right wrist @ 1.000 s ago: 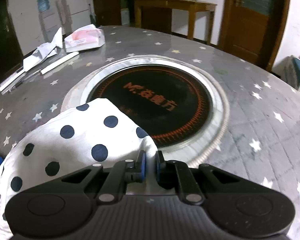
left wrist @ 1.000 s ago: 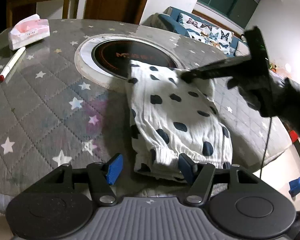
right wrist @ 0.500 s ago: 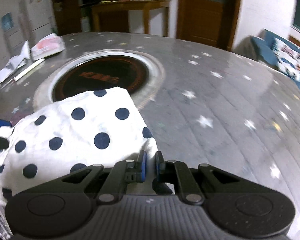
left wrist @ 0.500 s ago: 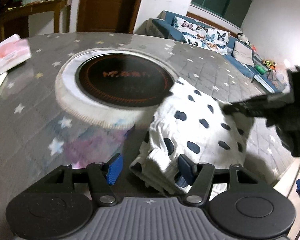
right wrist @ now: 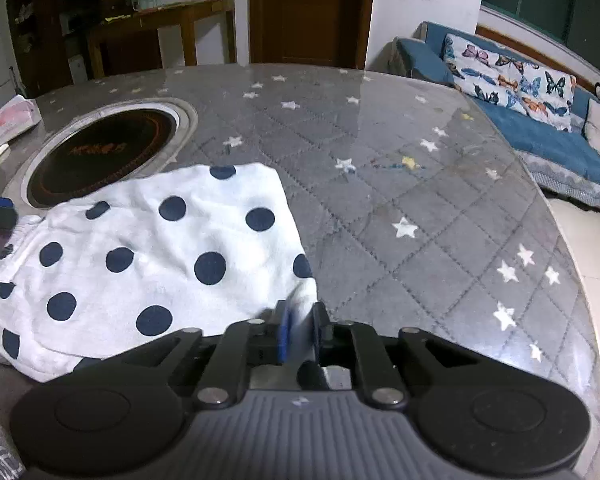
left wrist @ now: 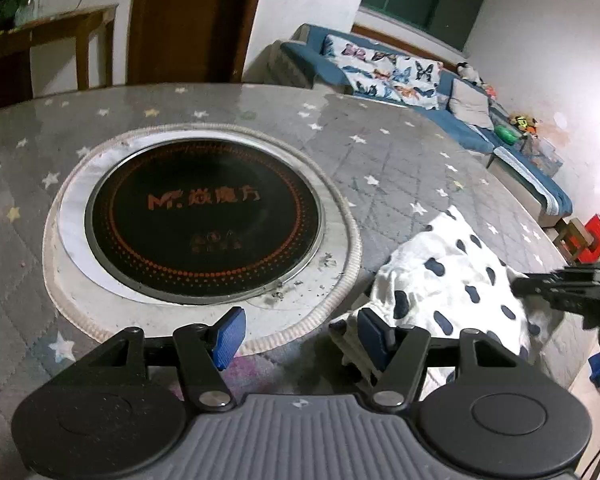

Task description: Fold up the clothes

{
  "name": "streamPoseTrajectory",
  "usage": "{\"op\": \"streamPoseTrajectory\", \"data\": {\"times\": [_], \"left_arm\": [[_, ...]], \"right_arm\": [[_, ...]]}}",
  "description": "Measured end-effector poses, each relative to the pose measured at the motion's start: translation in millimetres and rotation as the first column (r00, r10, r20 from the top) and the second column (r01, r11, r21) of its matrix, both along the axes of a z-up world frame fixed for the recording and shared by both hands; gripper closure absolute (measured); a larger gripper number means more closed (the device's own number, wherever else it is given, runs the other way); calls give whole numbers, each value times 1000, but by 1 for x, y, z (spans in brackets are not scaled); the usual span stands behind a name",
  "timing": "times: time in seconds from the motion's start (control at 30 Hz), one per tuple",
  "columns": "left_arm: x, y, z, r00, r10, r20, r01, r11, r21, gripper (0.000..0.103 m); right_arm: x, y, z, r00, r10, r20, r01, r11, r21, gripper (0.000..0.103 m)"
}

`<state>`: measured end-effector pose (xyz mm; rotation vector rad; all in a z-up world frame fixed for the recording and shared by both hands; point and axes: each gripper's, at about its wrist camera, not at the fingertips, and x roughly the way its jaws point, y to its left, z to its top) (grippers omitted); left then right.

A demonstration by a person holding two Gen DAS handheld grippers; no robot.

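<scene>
we see the folded white garment with navy polka dots (right wrist: 156, 256) lying on the grey star-print table cover (right wrist: 420, 200), just right of the round black induction cooktop (left wrist: 204, 220) set in the table. our right gripper (right wrist: 298, 332) has just been opening its jaws; a corner of the garment sits between the narrowly parted blue pads, though blur hides whether they press it. our left gripper (left wrist: 300, 334) is released, jaws wide, its right pad just beside the garment's elastic edge, nearer us than the cooktop.
</scene>
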<state>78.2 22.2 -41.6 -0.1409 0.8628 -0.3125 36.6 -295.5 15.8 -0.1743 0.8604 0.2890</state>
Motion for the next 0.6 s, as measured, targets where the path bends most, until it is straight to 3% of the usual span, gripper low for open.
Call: {"op": "streamPoseTrajectory", "data": {"times": [0.1, 0.27, 0.47, 0.6], "left_arm": [[3, 0, 0, 1000, 16, -20, -17, 1000, -11, 34], [1, 1, 1, 998, 43, -44, -44, 999, -15, 26], [-5, 4, 1, 995, 72, -68, -74, 997, -26, 24], [-6, 5, 4, 993, 92, -72, -94, 995, -35, 24]], "right_arm": [[-9, 8, 12, 998, 35, 51, -34, 999, -21, 84], [-34, 39, 36, 966, 226, 122, -229, 973, 9, 78], [-80, 97, 48, 836, 529, 146, -534, 845, -5, 63], [-105, 133, 36, 738, 661, 136, -656, 750, -88, 61]]}}
